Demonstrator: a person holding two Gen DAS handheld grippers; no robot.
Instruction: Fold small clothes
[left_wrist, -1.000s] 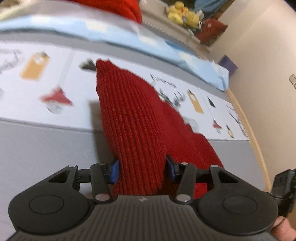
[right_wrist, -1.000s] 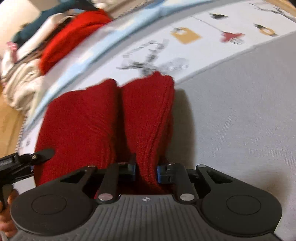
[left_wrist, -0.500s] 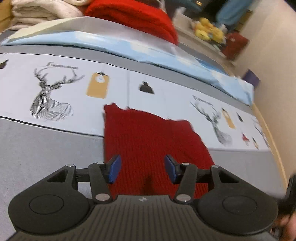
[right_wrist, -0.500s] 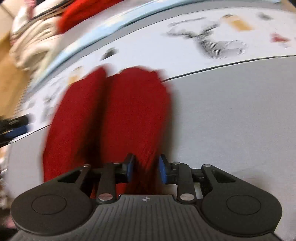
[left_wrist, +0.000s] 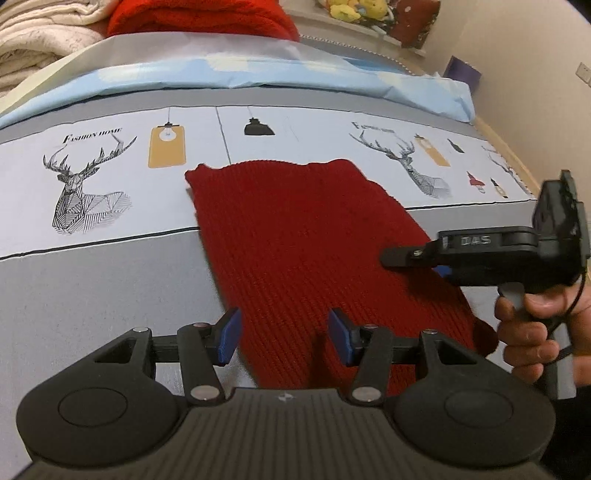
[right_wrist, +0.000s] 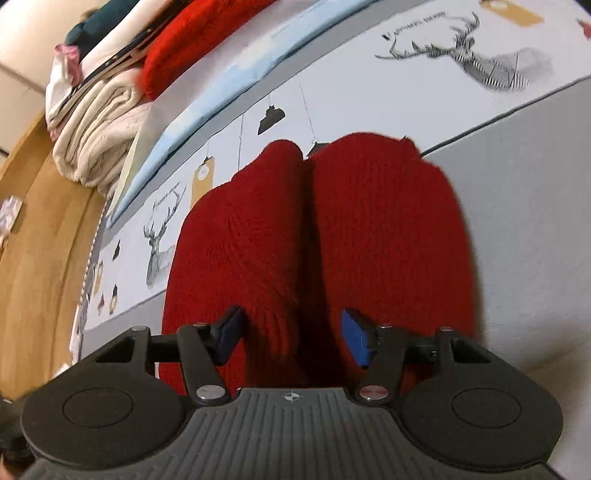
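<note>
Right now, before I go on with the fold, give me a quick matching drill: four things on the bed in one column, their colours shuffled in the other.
Things:
1. knit garment
2. left gripper finger pads
3. deer print
4. folded blanket

Colours:
a. cream
b. blue
c. dark red
d. black and white

Pairs: 1-c, 2-b, 3-d, 4-a

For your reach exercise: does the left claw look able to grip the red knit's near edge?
Probably yes: the left claw is open over the red knit, with nothing between them.
</note>
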